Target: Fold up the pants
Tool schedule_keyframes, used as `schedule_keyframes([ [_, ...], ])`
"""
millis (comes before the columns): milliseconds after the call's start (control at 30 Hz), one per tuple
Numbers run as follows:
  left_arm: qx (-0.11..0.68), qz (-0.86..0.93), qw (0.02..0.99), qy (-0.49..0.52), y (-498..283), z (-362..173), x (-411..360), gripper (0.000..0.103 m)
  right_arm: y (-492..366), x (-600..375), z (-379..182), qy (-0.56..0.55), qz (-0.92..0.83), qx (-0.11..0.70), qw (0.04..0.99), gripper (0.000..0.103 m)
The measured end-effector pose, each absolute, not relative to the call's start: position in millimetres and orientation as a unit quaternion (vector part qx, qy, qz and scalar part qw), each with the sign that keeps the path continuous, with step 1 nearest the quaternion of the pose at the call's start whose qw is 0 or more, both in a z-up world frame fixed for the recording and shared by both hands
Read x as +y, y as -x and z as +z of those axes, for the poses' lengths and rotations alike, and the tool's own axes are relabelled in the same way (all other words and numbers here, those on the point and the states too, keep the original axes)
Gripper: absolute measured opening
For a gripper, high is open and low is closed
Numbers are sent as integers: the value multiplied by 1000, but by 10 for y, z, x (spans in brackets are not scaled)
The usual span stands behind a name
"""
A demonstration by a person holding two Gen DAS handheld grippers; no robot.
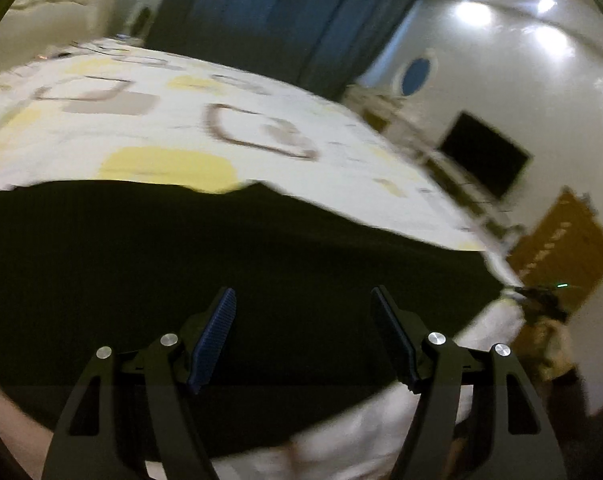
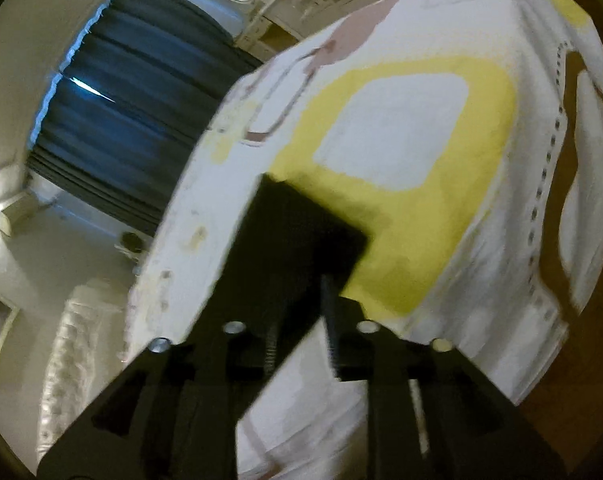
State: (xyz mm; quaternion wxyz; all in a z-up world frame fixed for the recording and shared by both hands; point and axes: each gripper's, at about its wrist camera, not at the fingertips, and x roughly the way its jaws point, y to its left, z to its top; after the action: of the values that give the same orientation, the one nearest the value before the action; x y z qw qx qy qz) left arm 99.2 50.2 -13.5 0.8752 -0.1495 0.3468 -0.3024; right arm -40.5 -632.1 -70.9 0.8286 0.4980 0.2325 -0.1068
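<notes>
1. Bedroom: bed (image 1: pixel 229 120) with a white sheet printed in yellow and brown squares is the landmark; dark blue curtains (image 1: pixel 285 16) hang beyond its far side, and a dark wall screen (image 1: pixel 485 156) sits off its right edge in the left wrist view.
2. Pants (image 1: pixel 221 264), dark and flat, lie spread across the near part of the bed, covering the sheet from the left edge of the left wrist view almost to the bed's right corner.
3. Left gripper (image 1: pixel 303 336): jaws wide apart, nothing between the pads. It hangs above the pants, near the bed's front edge; dark cloth fills the gap behind the fingers, no contact visible.
4. Right gripper (image 2: pixel 299 320): jaws only slightly parted. A dark corner of the pants (image 2: pixel 301 232) runs from the yellow square on the bed down into the narrow gap between the fingers.
5. Blur and dark-on-dark make it impossible to tell whether the right pads press the cloth or merely flank it.
6. Right gripper shows at the bed's right corner in the left wrist view (image 1: pixel 541 300), at the far right end of the pants.
</notes>
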Motion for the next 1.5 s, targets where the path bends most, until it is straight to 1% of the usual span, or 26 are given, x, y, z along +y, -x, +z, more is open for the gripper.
schedule_keyframes([
  [67,354,-344,849,189,-923,-145,232,69,348,-6057,-698,-497,-67,240,831,32],
  [100,358,-359,837,207,-896,-170,96,69,317,-5962,-711,-500,-51,244,830,37],
  [133,363,-370,826,221,-871,-196,-31,69,255,-5798,-754,-508,-23,251,824,39],
  [267,389,-403,777,289,-823,-357,-560,69,48,-5415,-897,-519,36,284,806,39],
  [400,409,-369,772,317,-776,-516,-838,69,-94,-5212,-992,-522,61,301,796,40],
  [467,427,-336,760,357,-778,-644,-859,69,-140,-5146,-1016,-522,67,306,794,42],
  [500,432,-324,751,380,-763,-706,-842,69,-148,-5123,-1019,-520,70,307,794,47],
  [533,433,-313,743,402,-751,-738,-812,69,-165,-5112,-1026,-520,69,307,794,48],
  [667,419,-269,733,463,-694,-805,-662,69,-182,-5072,-1042,-523,75,308,791,49],
  [733,414,-251,736,474,-670,-797,-610,69,-188,-5056,-1064,-525,77,307,790,49],
  [767,411,-248,737,476,-670,-785,-603,73,-197,-5039,-1082,-525,77,308,790,49],
  [933,410,-228,735,491,-697,-807,-612,76,-179,-5049,-1132,-535,77,305,784,50],
  [967,409,-226,737,489,-699,-795,-624,76,-190,-5042,-1136,-539,78,304,782,50],
  [1033,409,-225,737,489,-682,-793,-675,76,-213,-5009,-1129,-543,81,304,779,57],
  [1133,409,-222,739,487,-658,-793,-691,75,-219,-4963,-1094,-553,99,298,772,57],
  [1200,410,-215,742,485,-699,-796,-663,63,-254,-4878,-1085,-558,117,303,764,57],
  [1233,412,-214,741,485,-700,-807,-643,59,-276,-4832,-1095,-560,125,308,759,57],
  [1300,421,-209,737,486,-688,-858,-643,38,-324,-4767,-1139,-565,135,318,749,57],
  [1333,426,-208,731,490,-695,-890,-640,32,-352,-4726,-1184,-569,136,324,743,57],
  [1367,430,-207,728,492,-700,-914,-631,22,-372,-4701,-1222,-573,135,325,740,57],
  [1400,434,-206,725,494,-703,-936,-622,15,-353,-4688,-1231,-574,133,324,740,57],
  [1500,435,-206,719,502,-697,-961,-589,13,-372,-4668,-1226,-580,126,317,740,57],
])
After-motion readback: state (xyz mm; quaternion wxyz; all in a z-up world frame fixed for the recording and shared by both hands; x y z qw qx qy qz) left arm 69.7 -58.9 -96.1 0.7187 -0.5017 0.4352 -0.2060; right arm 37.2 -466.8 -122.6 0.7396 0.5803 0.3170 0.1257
